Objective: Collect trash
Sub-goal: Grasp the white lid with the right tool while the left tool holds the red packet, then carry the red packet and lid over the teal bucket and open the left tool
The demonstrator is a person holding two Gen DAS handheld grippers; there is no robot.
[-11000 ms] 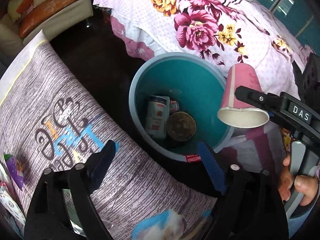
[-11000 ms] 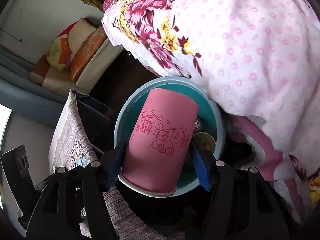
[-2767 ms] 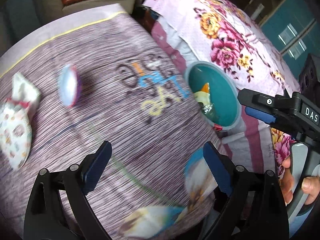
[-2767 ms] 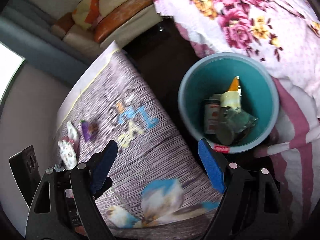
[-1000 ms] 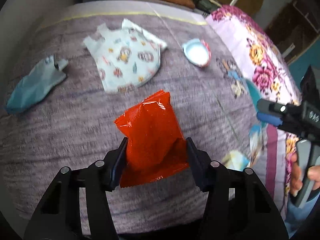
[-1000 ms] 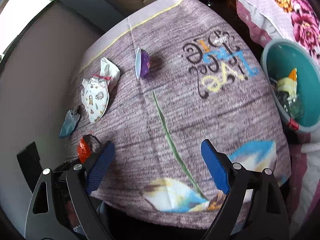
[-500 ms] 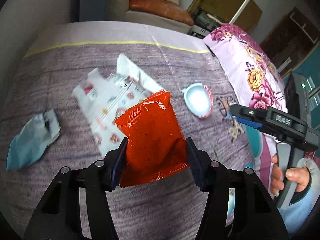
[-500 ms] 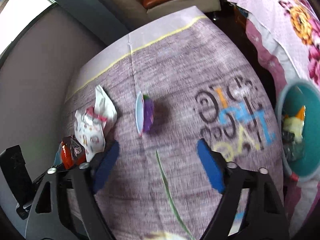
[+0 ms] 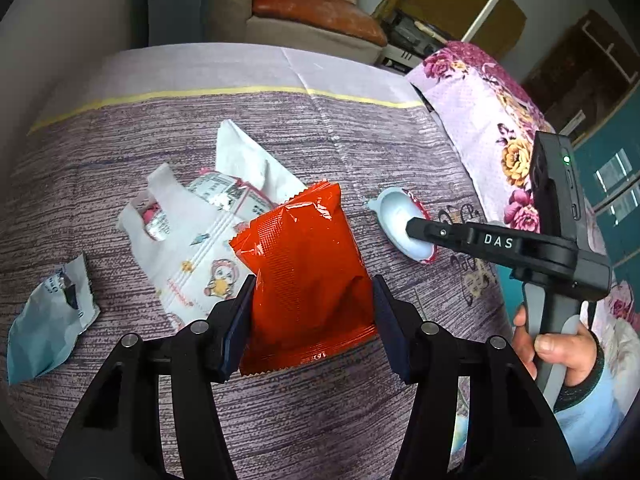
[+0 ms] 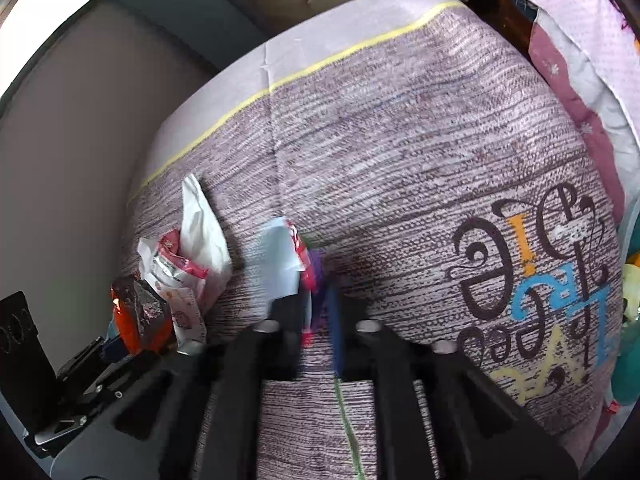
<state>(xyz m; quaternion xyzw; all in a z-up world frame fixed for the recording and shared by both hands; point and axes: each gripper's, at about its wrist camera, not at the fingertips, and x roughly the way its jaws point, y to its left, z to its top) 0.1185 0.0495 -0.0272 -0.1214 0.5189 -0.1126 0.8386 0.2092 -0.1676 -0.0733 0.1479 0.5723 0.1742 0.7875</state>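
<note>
My left gripper (image 9: 312, 312) is shut on a red snack packet (image 9: 304, 272) and holds it above the table; the packet also shows in the right wrist view (image 10: 134, 320). My right gripper (image 10: 316, 316) is shut on a small purple cup with a peeled white foil lid (image 10: 286, 264), which rests on the tablecloth; in the left wrist view its finger lies over the cup (image 9: 400, 224). A white printed wrapper (image 9: 192, 232) and a pale blue wrapper (image 9: 48, 320) lie on the table to the left.
The table has a purple printed tablecloth (image 10: 420, 140). A teal bin with trash (image 10: 630, 320) stands off the right edge. A floral bedspread (image 9: 492, 120) lies to the right, a sofa (image 9: 312, 4) behind.
My right gripper has moved down to the purple cup and closed on it. My left gripper still holds the red packet, lifted slightly.
</note>
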